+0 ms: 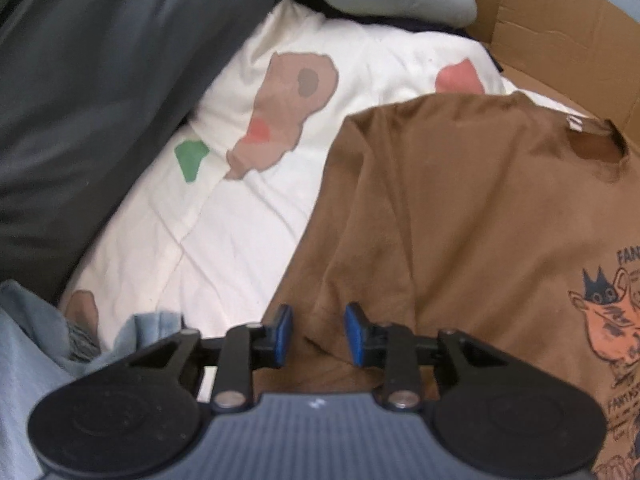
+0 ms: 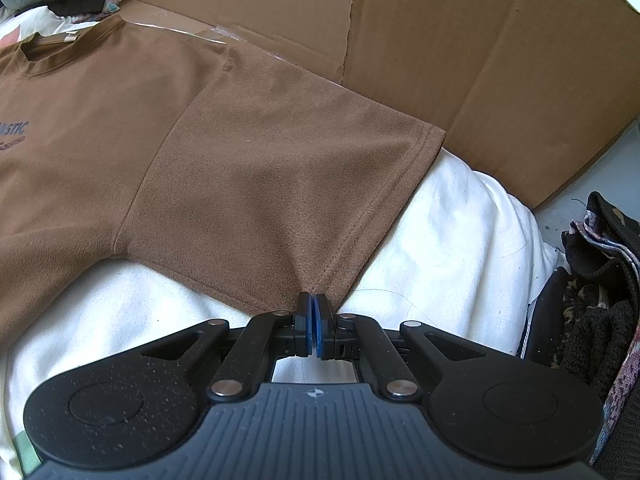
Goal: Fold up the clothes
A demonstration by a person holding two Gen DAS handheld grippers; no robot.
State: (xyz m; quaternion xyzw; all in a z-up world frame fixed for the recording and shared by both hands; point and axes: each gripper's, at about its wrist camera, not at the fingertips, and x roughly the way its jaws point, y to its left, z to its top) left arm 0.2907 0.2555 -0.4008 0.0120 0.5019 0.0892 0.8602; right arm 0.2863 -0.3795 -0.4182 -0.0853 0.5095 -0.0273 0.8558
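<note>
Two grippers, one brown T-shirt (image 1: 460,208), spread print side up across a white quilt (image 1: 208,220), collar at the far side, cardboard (image 2: 440,40) propped behind it.

Over to the right gripper (image 2: 314,320): blue pads pressed tight together on the near corner of the right sleeve (image 2: 280,184), right at the stitched hem. Sensible spot to pinch. Gives control of the whole sleeve, and leaves the cloth flat and ready to swing inward over the chest.

Now the left gripper (image 1: 318,332): pads well apart, nothing clamped, poised at the near edge of the left sleeve (image 1: 360,220). Brown cloth showing between the two pads, so probably lining up for a matching pinch; hard to say whether touching the fabric or hanging just above it, given the blur.

Looks like the very start of the fold, with both sleeves out wide and the body unfolded.

Worth watching on the left: a bunched, wrinkled sleeve, so some risk of grabbing one layer only, or of catching the quilt underneath.

Plenty of clutter around too. Dark grey bedding (image 1: 100,80) heaped at far left, light blue cloth (image 1: 24,360) near left, dark knitwear (image 2: 600,280) at the right edge. All clear of the shirt.
</note>
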